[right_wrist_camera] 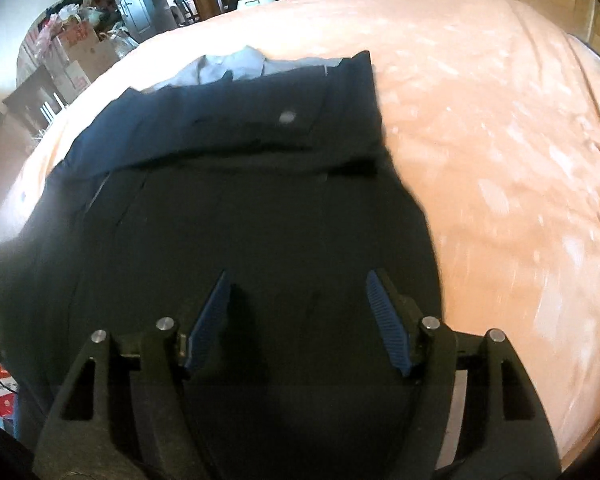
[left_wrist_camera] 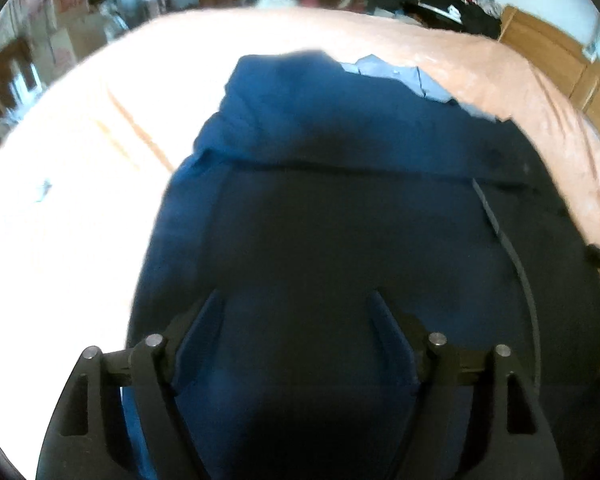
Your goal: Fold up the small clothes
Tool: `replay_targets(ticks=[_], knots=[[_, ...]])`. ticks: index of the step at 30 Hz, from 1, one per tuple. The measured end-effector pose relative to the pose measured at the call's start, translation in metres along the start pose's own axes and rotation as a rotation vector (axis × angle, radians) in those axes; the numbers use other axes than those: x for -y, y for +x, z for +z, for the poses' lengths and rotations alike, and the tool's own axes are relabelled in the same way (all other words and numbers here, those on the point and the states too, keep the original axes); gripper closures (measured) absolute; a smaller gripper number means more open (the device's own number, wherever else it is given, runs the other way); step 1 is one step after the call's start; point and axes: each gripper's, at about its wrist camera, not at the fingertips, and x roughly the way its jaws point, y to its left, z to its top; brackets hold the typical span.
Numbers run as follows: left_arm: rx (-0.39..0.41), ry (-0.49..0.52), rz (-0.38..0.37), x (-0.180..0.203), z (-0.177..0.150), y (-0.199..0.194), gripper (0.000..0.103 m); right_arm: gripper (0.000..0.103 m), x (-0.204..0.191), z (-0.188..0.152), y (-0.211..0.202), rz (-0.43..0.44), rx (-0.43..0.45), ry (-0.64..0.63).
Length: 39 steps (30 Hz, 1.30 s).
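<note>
Left tongs (left_wrist_camera: 296,300), jaws spread and holding nothing, hover over the near left part of a dark blue garment (left_wrist_camera: 340,208) that lies on the bed (left_wrist_camera: 80,200), covered in a peach sheet. A fold line crosses the garment, so at least one fold appears made; a pale blue garment (left_wrist_camera: 396,74) shows beyond its far edge, toward the far side of the bed. Right tongs (right_wrist_camera: 298,288), likewise spread and empty, hover over the near right part of the dark blue garment (right_wrist_camera: 260,200), whose right edge borders bare sheet. Further folds probably remain; whether the pale piece is folded cannot be told.
</note>
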Motion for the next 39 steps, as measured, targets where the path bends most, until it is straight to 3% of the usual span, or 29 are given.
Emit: replay_targets(ticks=[4,6,11,32,35,39], knots=[[0.036,0.058,0.092,0.014,-0.017,0.006,0.009,0.012,-0.009,-0.022,0.000,-0.040,0.023,-0.042],[0.031,0.052,0.092,0.012,-0.014,0.011,0.005,0.000,-0.012,-0.026,0.005,-0.068,0.027,-0.046],[0.034,0.041,0.076,0.007,-0.017,0.014,0.000,0.000,-0.008,-0.026,0.009,-0.058,0.041,-0.029],[0.027,0.019,0.040,0.002,-0.017,0.014,0.000,0.000,-0.006,-0.031,0.003,-0.021,0.013,-0.010],[0.016,-0.024,-0.014,-0.010,-0.016,0.005,0.000,0.004,-0.001,-0.026,-0.013,0.023,-0.009,0.014],[0.018,-0.041,-0.011,-0.038,-0.036,-0.020,0.001,0.006,0.026,-0.036,-0.060,0.094,0.015,-0.005]])
